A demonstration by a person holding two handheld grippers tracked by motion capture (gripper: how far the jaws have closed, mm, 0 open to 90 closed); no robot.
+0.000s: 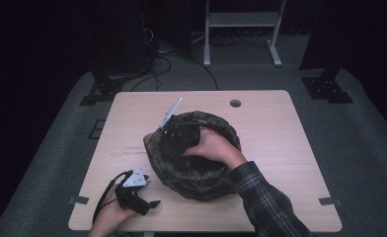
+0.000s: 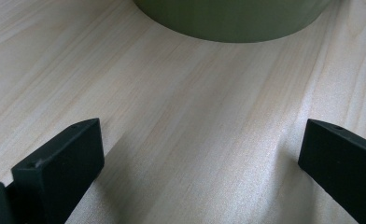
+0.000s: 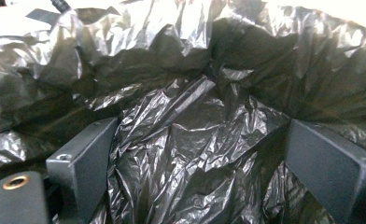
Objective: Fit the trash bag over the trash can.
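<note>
A round olive bin lined with a crinkled black plastic bag lies tilted on the wooden table, its mouth facing up and toward the back. My right gripper reaches into that mouth, the hand resting on the rim. In the right gripper view it is open, with loose bag film spread between and beyond the jaws. My left gripper rests low near the table's front left edge, open, pointing toward the bin. In the left gripper view it spans bare wood, and the olive bin wall curves a short way ahead.
A round cable hole sits near the table's back edge. Tape marks flag the front corners. Behind the table stand a white frame and black stand feet on grey carpet.
</note>
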